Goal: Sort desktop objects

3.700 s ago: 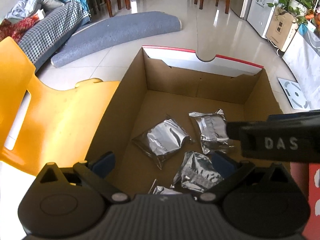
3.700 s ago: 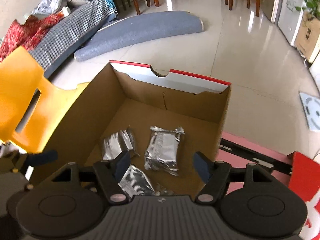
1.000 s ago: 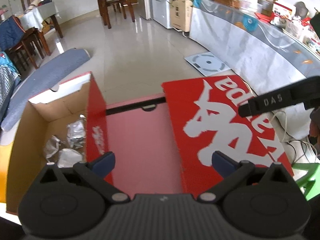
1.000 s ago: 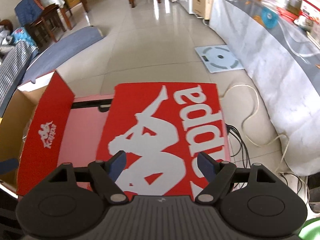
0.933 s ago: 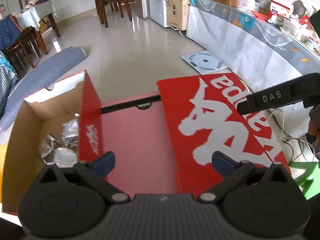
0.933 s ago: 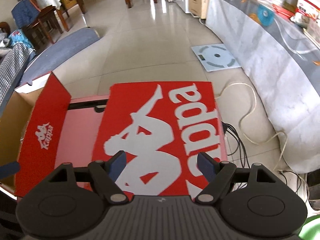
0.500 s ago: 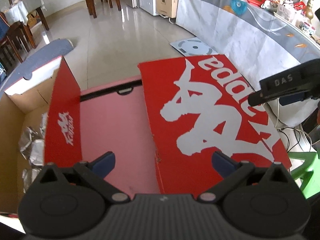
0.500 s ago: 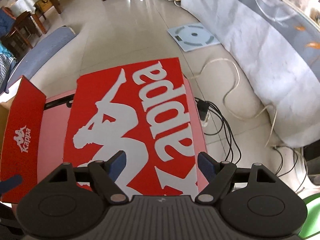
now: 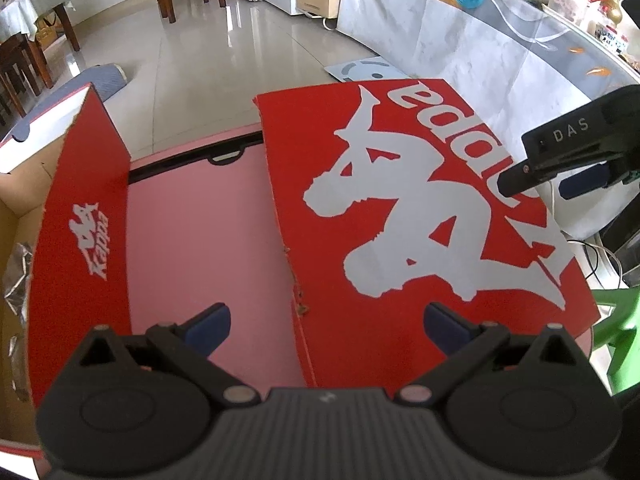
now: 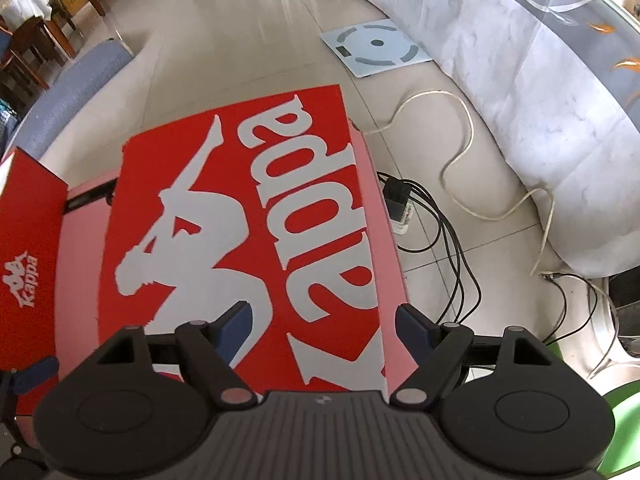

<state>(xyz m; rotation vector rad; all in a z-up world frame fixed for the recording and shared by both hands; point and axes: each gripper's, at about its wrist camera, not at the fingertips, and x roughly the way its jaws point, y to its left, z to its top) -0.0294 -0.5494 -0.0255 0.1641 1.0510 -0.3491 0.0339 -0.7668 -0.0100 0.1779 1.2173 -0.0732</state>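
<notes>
A flat red lid (image 9: 420, 220) with a white Kappa logo lies on the pink table top (image 9: 200, 220). My left gripper (image 9: 326, 322) hovers open over the lid's left edge with nothing between its fingers. At the far left stands the open cardboard box, its red side wall (image 9: 84, 216) facing me, with silver foil packets (image 9: 16, 272) just visible inside. My right gripper (image 10: 324, 324) is open and empty above the same lid (image 10: 240, 220), near its right edge. It also shows in the left wrist view as the right gripper (image 9: 536, 178) over the lid's far right side.
The pink table edge (image 10: 384, 220) drops to a tiled floor with a power strip and cables (image 10: 400, 208). A bathroom scale (image 10: 374, 46), a cloth-covered counter (image 10: 540, 100), a grey-blue mat (image 10: 68, 96) and a green stool (image 10: 624, 420) surround it.
Both grippers have swung right, away from the cardboard box with the foil packets, and now hang over the red lid. Both stayed open and empty.
</notes>
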